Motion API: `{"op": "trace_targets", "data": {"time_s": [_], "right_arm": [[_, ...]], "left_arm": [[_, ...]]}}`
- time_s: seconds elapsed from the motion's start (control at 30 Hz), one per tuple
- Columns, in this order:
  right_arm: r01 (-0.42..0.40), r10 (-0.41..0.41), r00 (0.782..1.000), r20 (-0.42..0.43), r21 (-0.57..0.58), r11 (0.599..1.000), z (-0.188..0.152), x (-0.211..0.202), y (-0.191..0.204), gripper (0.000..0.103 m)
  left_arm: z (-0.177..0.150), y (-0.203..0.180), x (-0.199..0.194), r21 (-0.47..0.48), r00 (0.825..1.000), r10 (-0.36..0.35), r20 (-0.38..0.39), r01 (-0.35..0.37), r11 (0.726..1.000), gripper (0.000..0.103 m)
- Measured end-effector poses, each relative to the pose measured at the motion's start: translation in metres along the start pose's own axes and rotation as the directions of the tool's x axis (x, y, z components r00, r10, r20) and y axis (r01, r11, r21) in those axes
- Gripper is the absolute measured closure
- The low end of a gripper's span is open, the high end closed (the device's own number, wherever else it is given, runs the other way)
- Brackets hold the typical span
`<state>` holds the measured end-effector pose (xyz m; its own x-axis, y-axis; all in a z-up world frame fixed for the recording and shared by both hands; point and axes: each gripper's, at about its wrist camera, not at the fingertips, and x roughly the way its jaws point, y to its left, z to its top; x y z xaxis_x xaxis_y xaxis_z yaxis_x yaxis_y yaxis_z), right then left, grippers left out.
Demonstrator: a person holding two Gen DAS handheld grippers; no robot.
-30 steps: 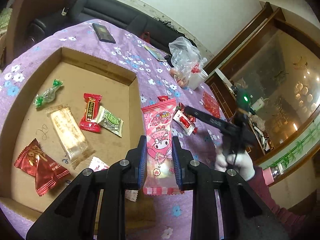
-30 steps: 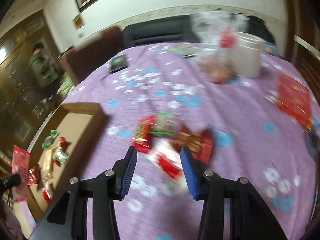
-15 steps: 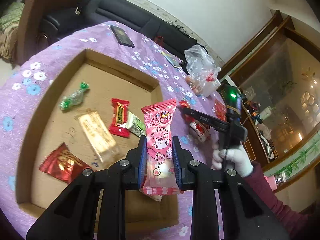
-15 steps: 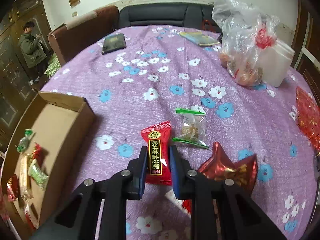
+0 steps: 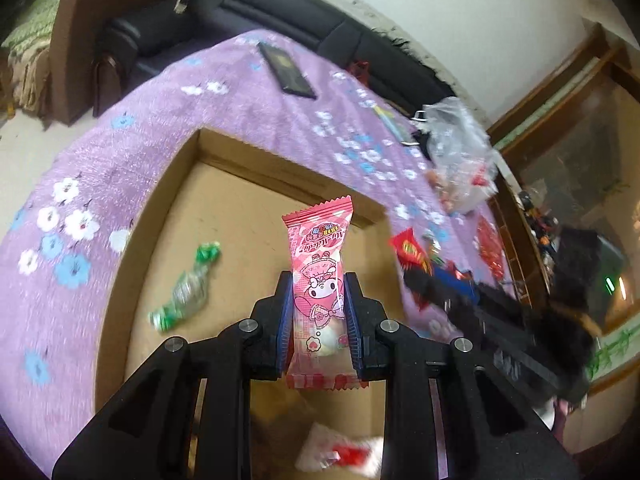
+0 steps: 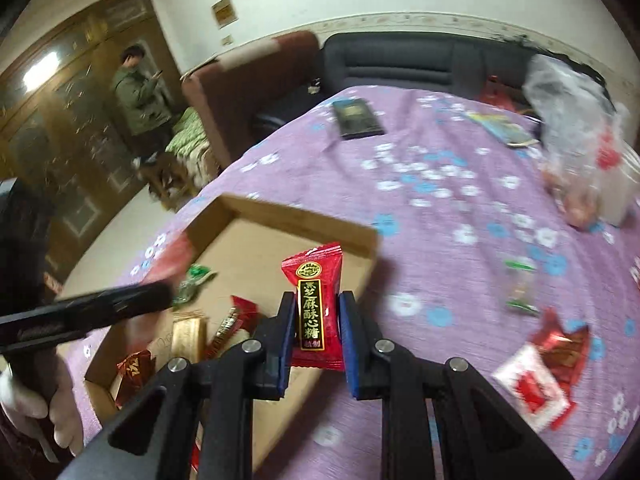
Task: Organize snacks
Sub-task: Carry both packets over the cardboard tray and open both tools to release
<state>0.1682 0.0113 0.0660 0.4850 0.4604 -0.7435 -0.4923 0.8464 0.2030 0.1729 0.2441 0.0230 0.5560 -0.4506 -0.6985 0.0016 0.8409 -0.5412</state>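
**Both snacks carried over the box**

The left hand-held gripper (image 5: 318, 320) clamps a pink snack packet (image 5: 318, 280) above the cardboard box (image 5: 240, 152). The right hand-held gripper (image 6: 313, 320) grips a red candy (image 6: 314, 304) over the box's counter-side edge. This looks like the delivery step; next, each should lower and release inside.

Pink cartoon-print snack (image 5: 318, 280), red black-labelled candy (image 6: 313, 304), purple flowered tablecloth (image 6: 460, 184)

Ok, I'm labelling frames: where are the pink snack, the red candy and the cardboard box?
pink snack (image 5: 318, 280): left wrist view, cartoon print mid-wrapper.
red candy (image 6: 313, 312): right wrist view, black label strip.
cardboard box (image 5: 288, 168): left wrist view, far wall's rim.
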Motion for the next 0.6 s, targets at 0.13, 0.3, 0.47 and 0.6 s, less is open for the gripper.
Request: {"op": "trace_targets", "data": {"time_s": [0.13,0.3,0.47,0.6], "right_arm": [[0.000,0.000,1.000,-0.001,-0.046,0.999,0.002,0.023,0.016,0.078],[-0.007,0.008,0.999,0.032,-0.044,0.999,-0.002,0.010,0.012,0.052],[0.057,-0.065,0.990,0.128,0.068,0.996,-0.019,-0.043,-0.035,0.052],[0.144,-0.184,0.970,0.160,0.229,0.963,-0.043,-0.081,-0.096,0.052]], "left_arm": [[0.012,0.016,0.010,-0.052,1.000,0.020,-0.008,-0.020,0.998,0.080],[0.009,0.022,-0.006,-0.089,1.000,-0.016,0.016,0.017,0.996,0.080],[-0.017,0.002,-0.042,-0.084,0.991,-0.114,0.063,0.119,0.989,0.080],[-0.050,-0.025,-0.065,-0.036,0.981,-0.168,0.092,0.172,0.984,0.047]]}}
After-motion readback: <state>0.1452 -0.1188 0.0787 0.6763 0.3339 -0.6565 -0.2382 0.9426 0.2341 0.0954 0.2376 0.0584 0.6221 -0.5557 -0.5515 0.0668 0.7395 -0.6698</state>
